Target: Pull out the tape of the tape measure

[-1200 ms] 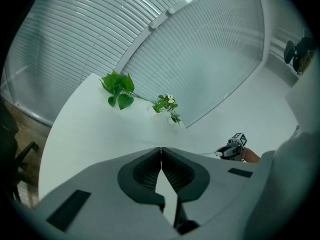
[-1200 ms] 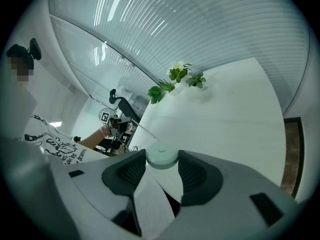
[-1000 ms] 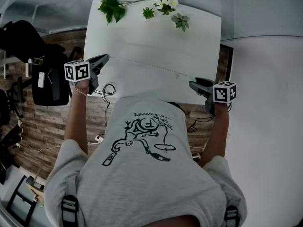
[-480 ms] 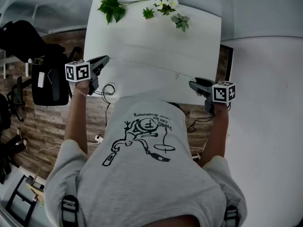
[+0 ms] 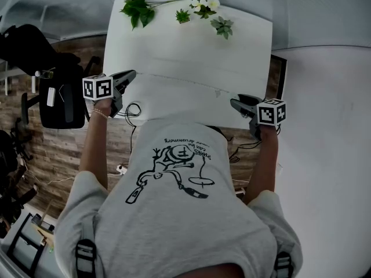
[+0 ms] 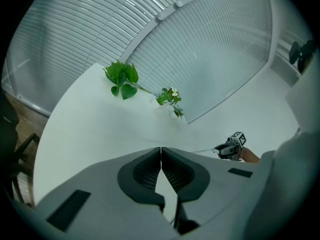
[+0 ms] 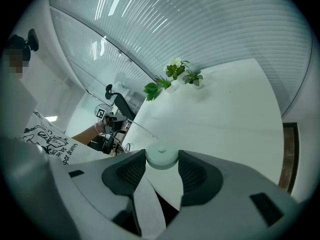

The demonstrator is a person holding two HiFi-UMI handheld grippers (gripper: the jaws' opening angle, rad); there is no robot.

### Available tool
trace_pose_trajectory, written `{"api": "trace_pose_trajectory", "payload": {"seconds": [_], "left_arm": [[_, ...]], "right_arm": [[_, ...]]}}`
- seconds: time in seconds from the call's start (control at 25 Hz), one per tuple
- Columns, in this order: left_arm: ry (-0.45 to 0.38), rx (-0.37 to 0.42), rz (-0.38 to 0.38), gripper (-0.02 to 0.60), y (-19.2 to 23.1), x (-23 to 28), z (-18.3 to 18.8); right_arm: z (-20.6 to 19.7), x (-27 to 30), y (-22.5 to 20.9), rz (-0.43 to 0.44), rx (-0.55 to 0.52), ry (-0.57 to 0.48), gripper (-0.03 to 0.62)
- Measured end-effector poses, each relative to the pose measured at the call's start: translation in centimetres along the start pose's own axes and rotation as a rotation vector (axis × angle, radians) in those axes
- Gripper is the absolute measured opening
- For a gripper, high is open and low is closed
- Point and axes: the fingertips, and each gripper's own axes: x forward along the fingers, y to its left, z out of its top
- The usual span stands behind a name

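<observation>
**Tape measure, round pale case (image 7: pixel 161 155), tape part drawn over a white table (image 5: pixel 191 45)**
The case sits lower centre of the right gripper view, clamped between the right gripper's (image 7: pixel 161 160) jaws. The thin tape (image 5: pixel 179 81) runs across mid-frame of the head view to the left gripper (image 6: pixel 161 151), whose jaws are pressed together, apparently on the tape's end. Leafy sprigs (image 5: pixel 137 8) lie at the table's top edge. Advised: separate the grippers along the tape's line, level, with firm grip on both ends.
</observation>
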Motion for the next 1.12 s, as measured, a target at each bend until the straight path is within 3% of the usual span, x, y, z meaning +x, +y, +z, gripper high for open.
{"api": "trace_pose_trajectory", "payload": {"seconds": [0.24,0.8,1.12], "left_arm": [[0.041,-0.04,-0.016,0.023,0.0,0.6,-1.3],[0.114,-0.044,0.024,0.023,1.1,2.0,-2.5],[0.142,-0.056,0.054,0.023,2.2,2.9,-3.5]], "right_arm": [[-0.1,0.9,-0.5,-0.013,-0.06,0.006,0.216],[0.1,4.1,-2.5,-0.079,-0.19,-0.01,0.216],[-0.4,5.7,-4.2,-0.167,-0.257,0.019,0.216]]}}
